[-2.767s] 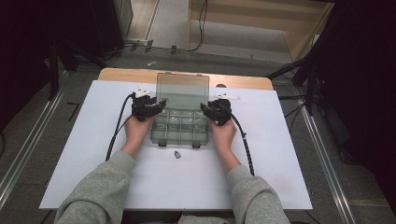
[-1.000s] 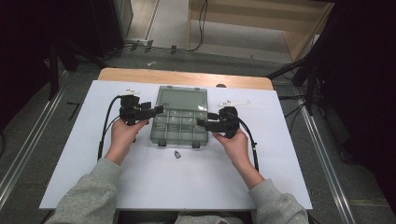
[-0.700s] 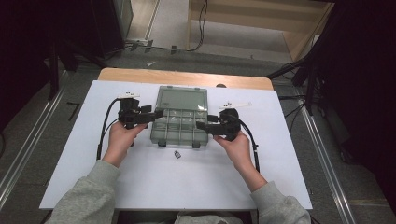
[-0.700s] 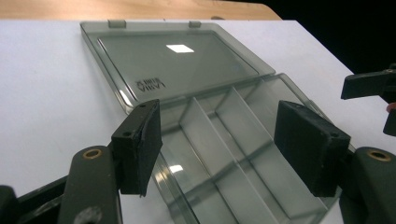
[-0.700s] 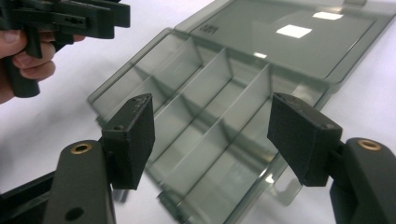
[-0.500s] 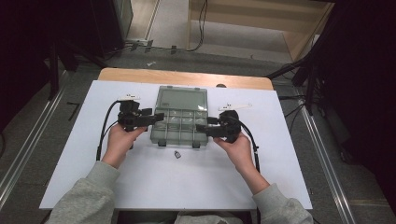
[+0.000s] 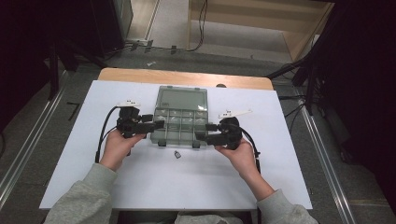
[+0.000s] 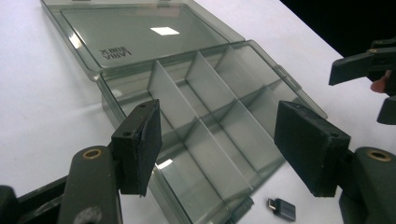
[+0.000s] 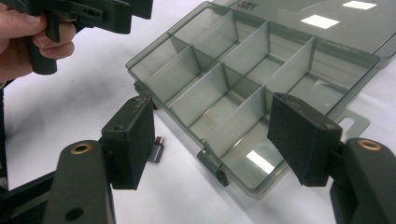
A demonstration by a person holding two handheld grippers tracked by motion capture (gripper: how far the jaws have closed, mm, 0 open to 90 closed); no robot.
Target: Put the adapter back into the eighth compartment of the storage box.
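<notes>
A: Left gripper [image 7: 156, 125]?
B: Jaws spread, nothing between them, at the organizer box's [image 7: 180, 125] nine o'clock side.
A: The box?
B: Mid-table, lid flat at twelve o'clock.
A: Right gripper [image 7: 201, 136]?
B: Spread, empty, at four o'clock.

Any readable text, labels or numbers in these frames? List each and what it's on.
Moulded marking on the open lid of the clear grey compartment box: seen upside down in the left gripper view, too blurred to read for sure.
The same marking at the lid's corner in the right gripper view: cut off at the frame edge, unreadable.
Small dark adapter on the table beside the box: no readable text.
Grippers: no readable text.
</notes>
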